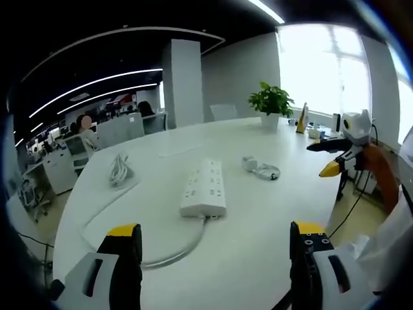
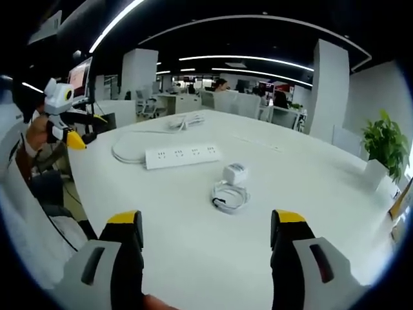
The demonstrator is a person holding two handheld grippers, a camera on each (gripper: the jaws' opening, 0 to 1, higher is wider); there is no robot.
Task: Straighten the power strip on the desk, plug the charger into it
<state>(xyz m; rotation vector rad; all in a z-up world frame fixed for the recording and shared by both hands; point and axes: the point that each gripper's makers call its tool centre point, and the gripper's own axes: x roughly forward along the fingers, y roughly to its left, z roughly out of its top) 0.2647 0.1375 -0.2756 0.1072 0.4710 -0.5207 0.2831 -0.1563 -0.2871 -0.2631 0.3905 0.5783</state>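
Note:
A white power strip [image 1: 204, 186] lies on the white desk [image 1: 258, 219], its thick white cable [image 1: 169, 255] looping toward my left gripper [image 1: 216, 248], which stands open just short of it. The white charger [image 1: 250, 163] with its coiled cable [image 1: 267, 172] rests right of the strip. In the right gripper view the charger [image 2: 235, 172] and its coil [image 2: 229, 196] lie ahead of my open right gripper [image 2: 206, 242], with the power strip [image 2: 182, 155] further back left. The right gripper [image 1: 339, 155] shows at the desk's right edge, and the left gripper [image 2: 68, 126] at the far left.
A bundled white cable [image 1: 119, 169] lies at the left of the desk. A potted plant [image 1: 271, 103] stands at the far end, with a bottle [image 1: 301, 118] and small items near the window. Office desks and chairs [image 1: 116, 132] lie beyond. A person's sleeve [image 1: 393, 248] is at right.

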